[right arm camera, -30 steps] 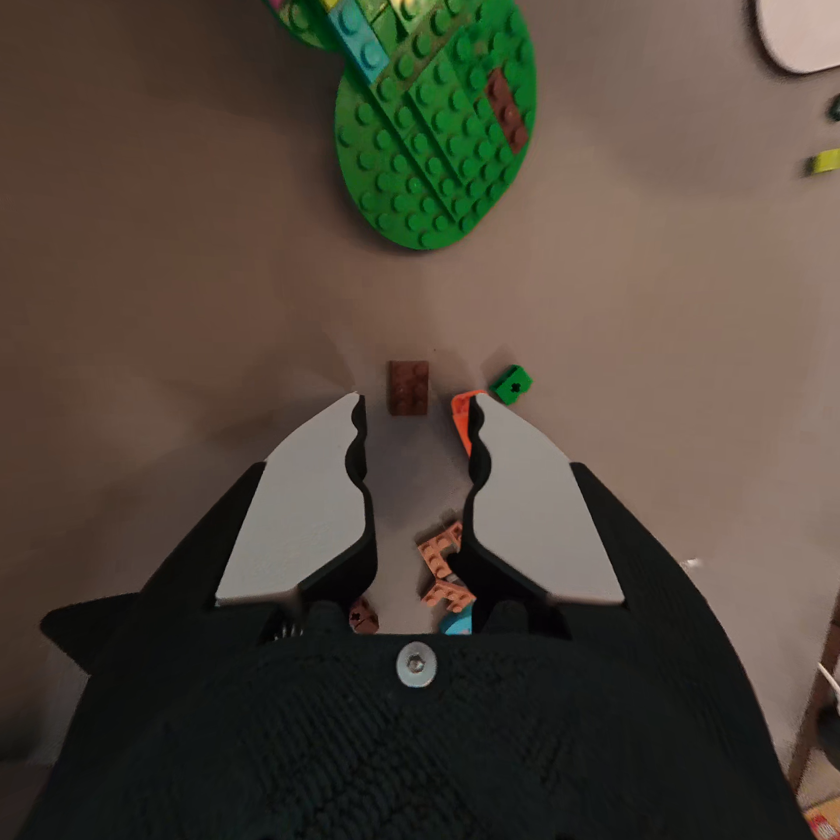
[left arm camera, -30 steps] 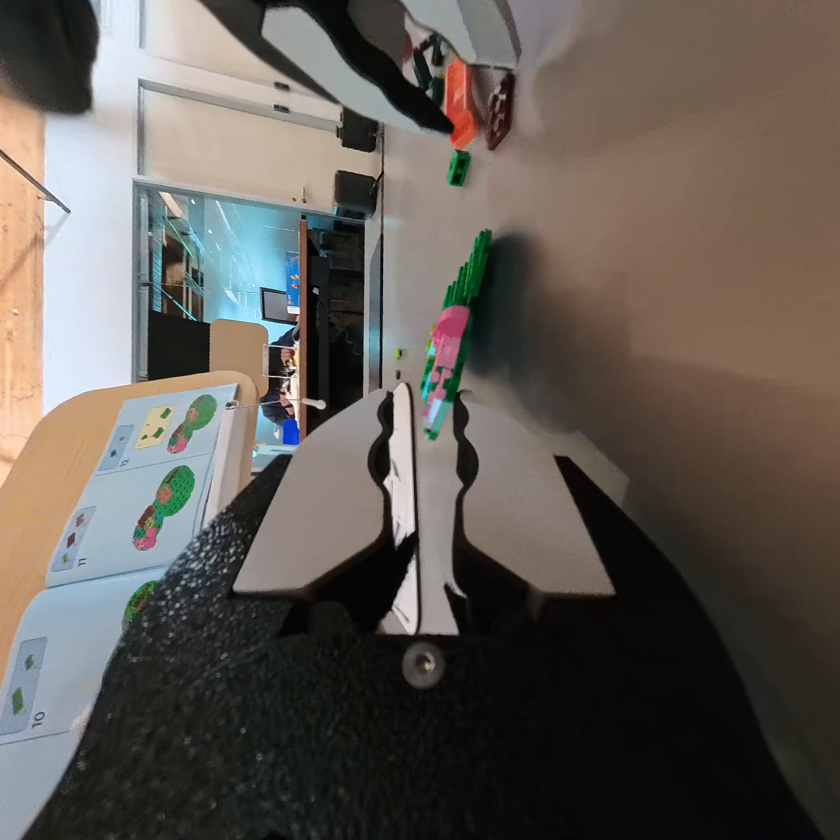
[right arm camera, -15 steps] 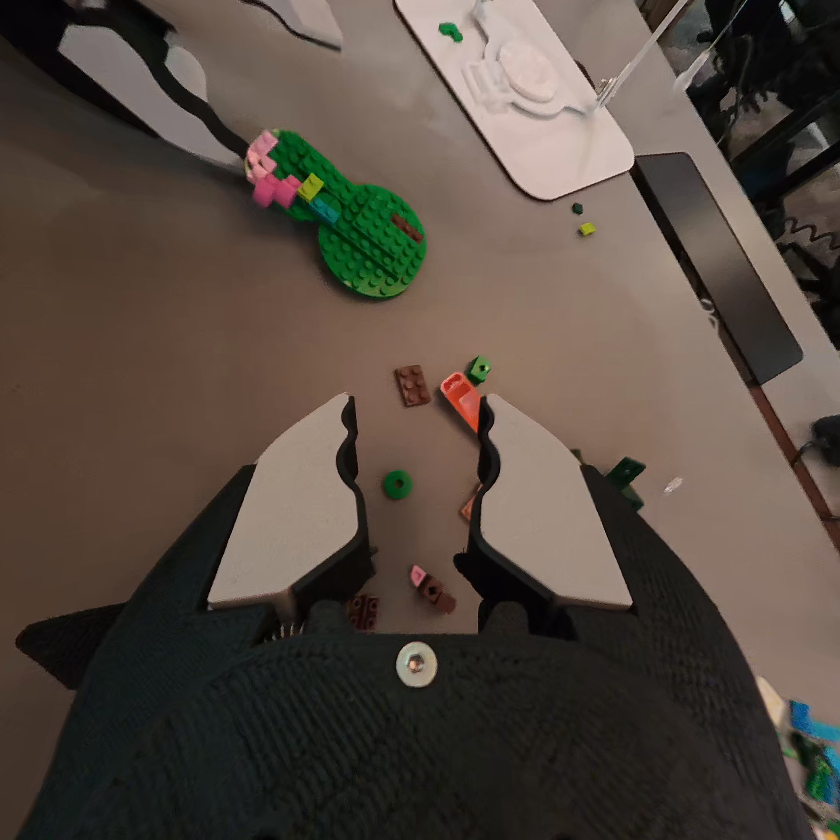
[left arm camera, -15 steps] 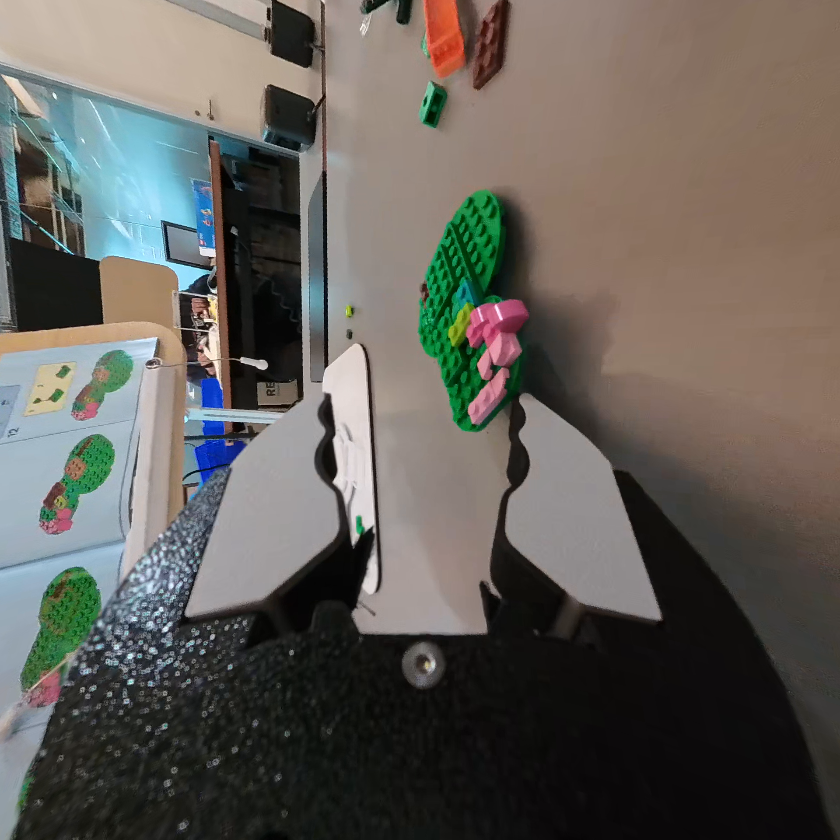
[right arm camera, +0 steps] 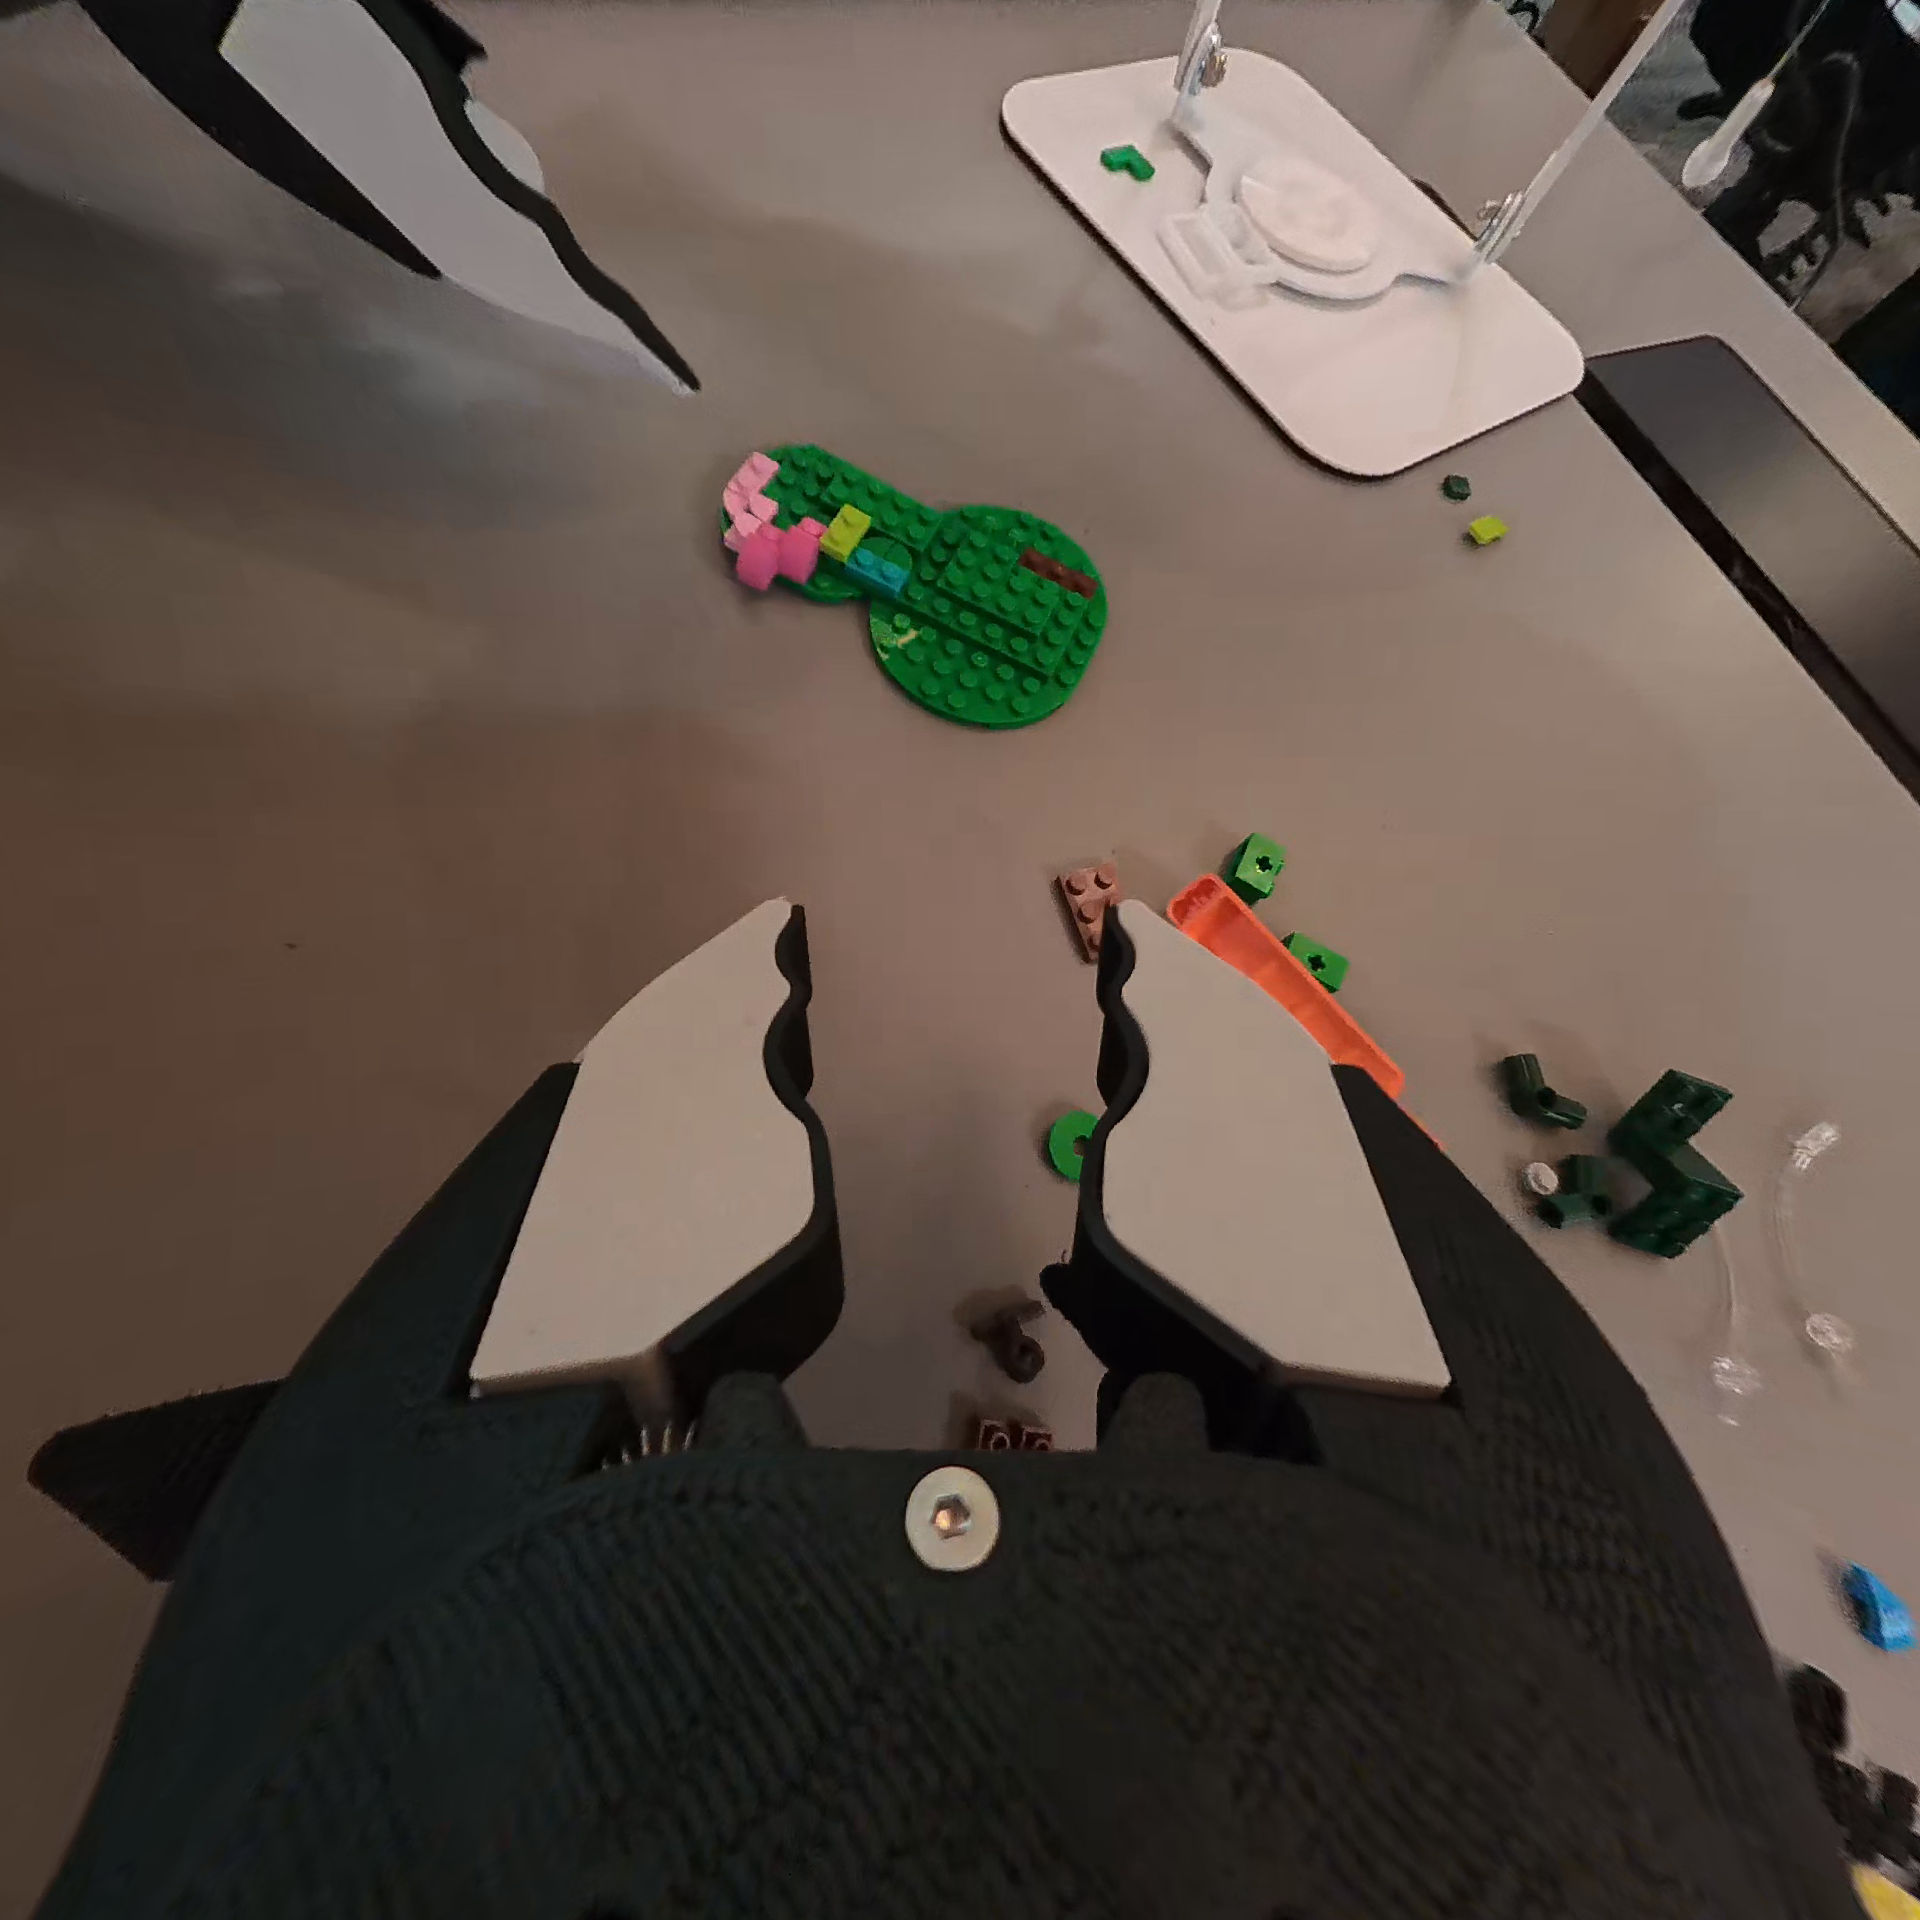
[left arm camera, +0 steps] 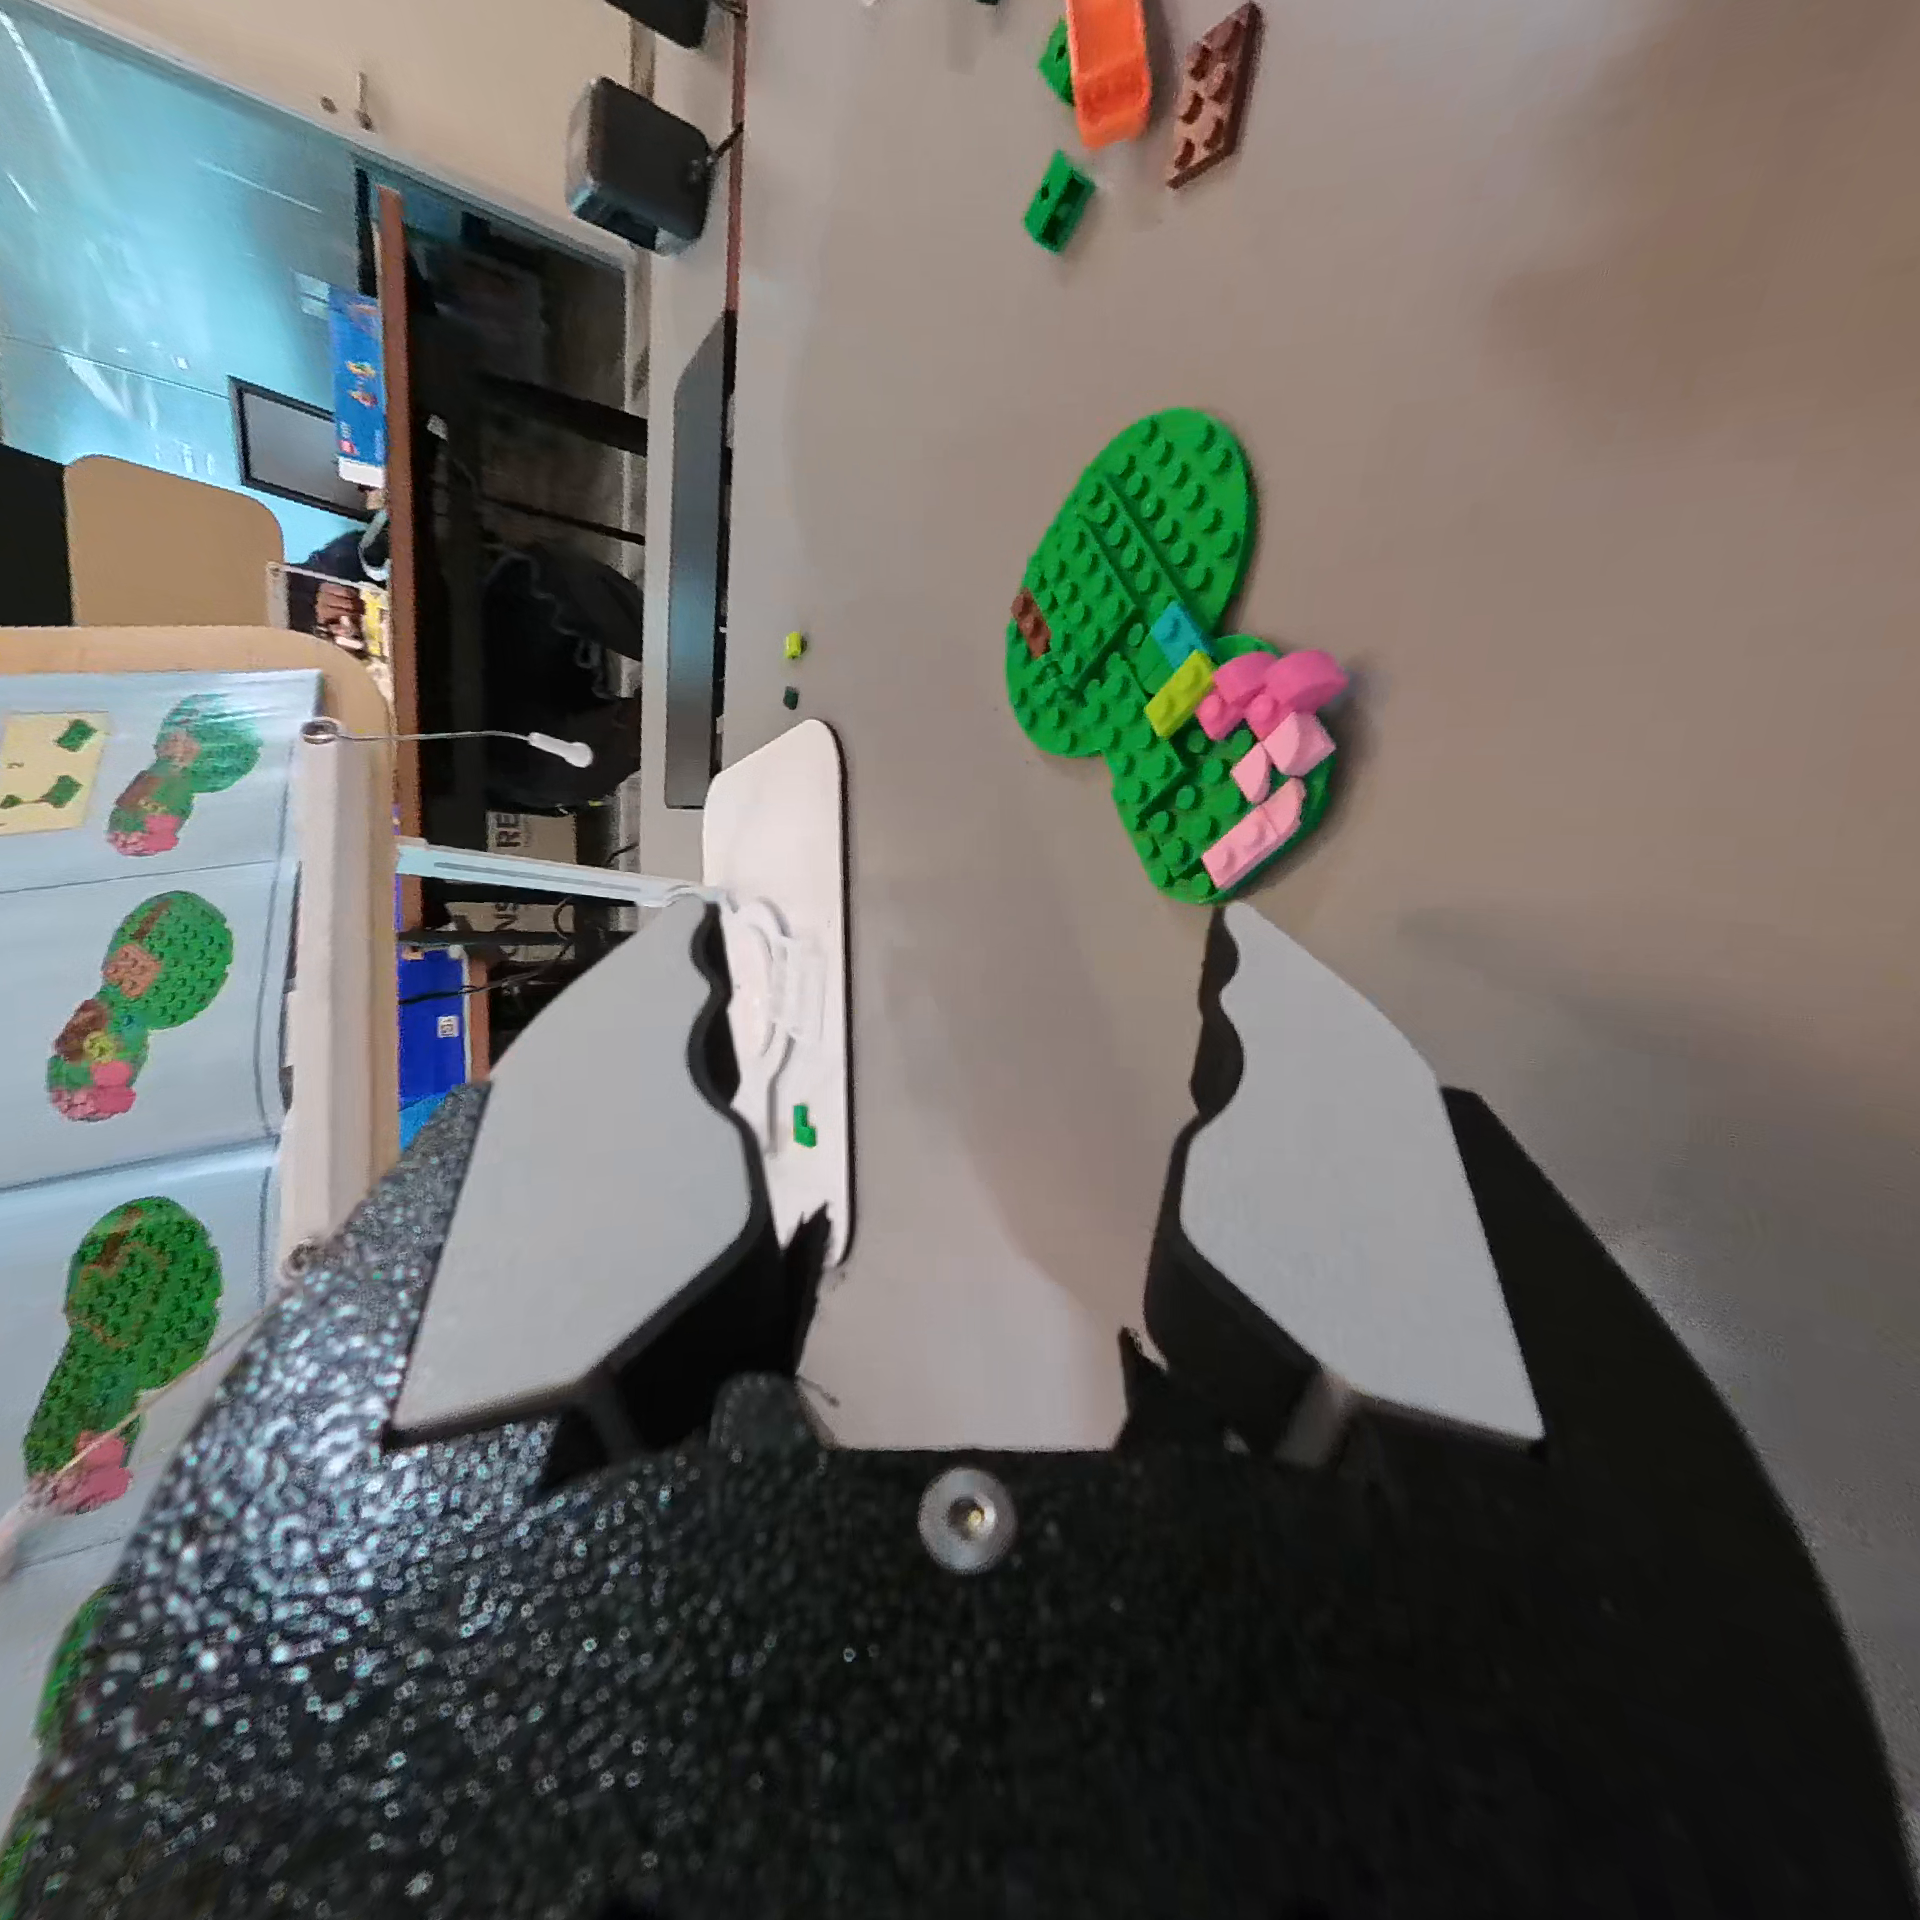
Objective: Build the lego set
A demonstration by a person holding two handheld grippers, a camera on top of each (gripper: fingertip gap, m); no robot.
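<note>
The green lego base [right arm camera: 966,603] with pink, lime, teal and brown bricks lies flat on the grey table; it also shows in the left wrist view [left arm camera: 1143,634]. My left gripper [left arm camera: 961,920] is open and empty, just short of the base's pink end. My right gripper [right arm camera: 948,914] is open and empty, above the table beside loose parts: a brown plate [right arm camera: 1086,899], an orange piece [right arm camera: 1278,977], a green ring [right arm camera: 1070,1143] and green cubes [right arm camera: 1259,864]. The left gripper's fingers [right arm camera: 416,177] show at the top left of the right wrist view.
A white stand base [right arm camera: 1299,249] with a small green piece [right arm camera: 1127,161] stands at the far side. The instruction booklet [left arm camera: 135,935] hangs at the left. Dark green parts [right arm camera: 1652,1164], small lime and dark pieces [right arm camera: 1486,530] and a black slab [right arm camera: 1766,468] lie at the right.
My left gripper opened, let go of the green base and drew back; the base now lies flat. My right gripper lifted and pulled back from the loose bricks, staying open.
</note>
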